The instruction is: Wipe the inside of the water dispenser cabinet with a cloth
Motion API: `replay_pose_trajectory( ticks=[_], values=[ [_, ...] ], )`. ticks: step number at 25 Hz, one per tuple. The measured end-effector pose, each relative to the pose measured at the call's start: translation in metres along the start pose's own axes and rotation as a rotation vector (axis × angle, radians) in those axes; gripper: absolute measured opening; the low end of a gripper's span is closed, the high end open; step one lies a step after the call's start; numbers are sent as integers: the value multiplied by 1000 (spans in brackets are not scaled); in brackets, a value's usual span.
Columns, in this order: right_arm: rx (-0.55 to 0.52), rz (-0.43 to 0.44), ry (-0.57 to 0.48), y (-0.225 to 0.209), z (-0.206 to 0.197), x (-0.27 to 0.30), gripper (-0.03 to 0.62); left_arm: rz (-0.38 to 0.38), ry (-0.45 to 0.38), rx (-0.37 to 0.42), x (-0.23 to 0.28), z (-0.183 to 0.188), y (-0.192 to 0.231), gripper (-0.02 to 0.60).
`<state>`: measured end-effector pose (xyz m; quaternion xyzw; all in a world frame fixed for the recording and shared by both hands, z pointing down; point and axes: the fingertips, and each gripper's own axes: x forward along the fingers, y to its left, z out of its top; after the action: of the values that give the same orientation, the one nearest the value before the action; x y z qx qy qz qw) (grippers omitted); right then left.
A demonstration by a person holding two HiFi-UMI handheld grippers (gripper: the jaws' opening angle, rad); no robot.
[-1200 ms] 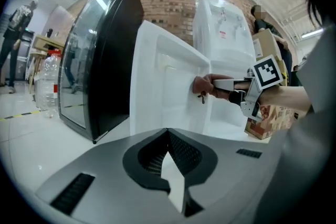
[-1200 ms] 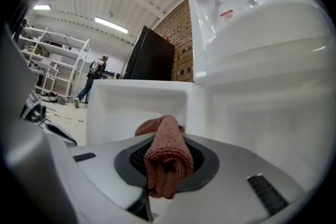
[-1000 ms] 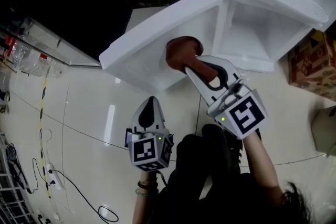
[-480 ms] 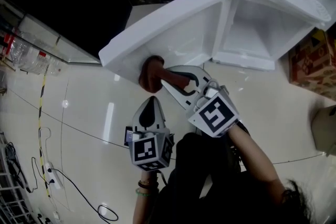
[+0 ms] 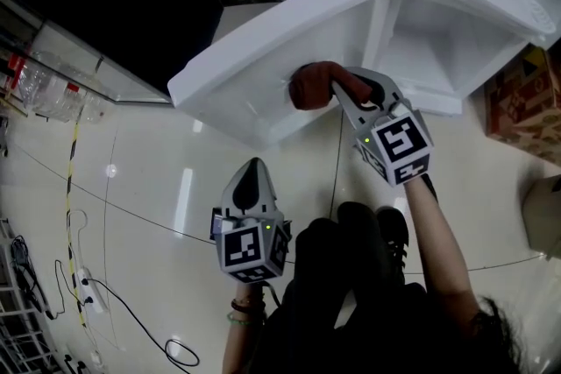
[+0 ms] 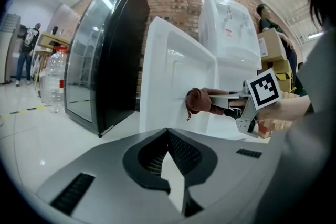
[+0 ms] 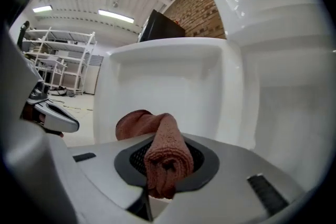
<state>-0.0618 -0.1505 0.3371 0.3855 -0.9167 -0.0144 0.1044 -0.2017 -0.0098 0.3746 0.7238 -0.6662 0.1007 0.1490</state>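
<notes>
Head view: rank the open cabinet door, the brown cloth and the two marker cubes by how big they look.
1. cabinet door, by far the largest.
2. right marker cube and left marker cube: about alike, so not ranked against each other.
3. cloth, the smallest, though it lies farther from the camera.

The cloth was rough, matt brown terry fabric. The cabinet door was smooth, glossy white plastic. The floor was glossy.
</notes>
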Motion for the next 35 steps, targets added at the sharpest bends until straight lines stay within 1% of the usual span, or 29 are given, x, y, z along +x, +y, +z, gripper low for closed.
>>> replay_pose_trajectory(
  ticks=[4,6,8,10,11,13,15,17,19,21,23,25,28,31,35],
  values=[
    [45,-129,27,-47,-21,-15,72,-6,2,6,0,0,-3,3],
    [69,-173,34,-61,-27,-22,72,-4,6,7,0,-1,-2,3],
    [89,-191,36,-66,-31,-26,72,-3,11,13,0,-3,-1,3],
    [102,-180,31,-58,-33,-26,72,2,9,6,0,-2,-1,3],
    [105,-158,22,-48,-33,-25,72,4,9,2,1,-2,-1,3],
    [94,-73,-10,-13,-31,-23,72,5,10,2,1,-3,-1,3],
    [64,52,-37,35,-29,-20,73,4,12,4,1,-3,-1,3],
    [59,183,-20,87,-32,-18,74,6,12,5,0,-3,0,3],
    [63,279,-3,126,-38,-14,74,8,16,9,-1,-4,2,3],
    [54,332,17,148,-47,-9,74,9,20,6,-3,-5,2,3],
    [42,352,48,155,-56,-2,74,9,23,6,-3,-6,3,3],
    [36,344,81,153,-65,6,74,11,26,8,-4,-8,6,3],
    [37,299,123,135,-78,17,72,16,30,6,-6,-9,9,3],
    [53,229,158,108,-89,22,72,23,32,2,-7,-10,12,3],
    [94,104,189,59,-103,16,73,27,31,-4,-8,-11,15,3]
  ],
)
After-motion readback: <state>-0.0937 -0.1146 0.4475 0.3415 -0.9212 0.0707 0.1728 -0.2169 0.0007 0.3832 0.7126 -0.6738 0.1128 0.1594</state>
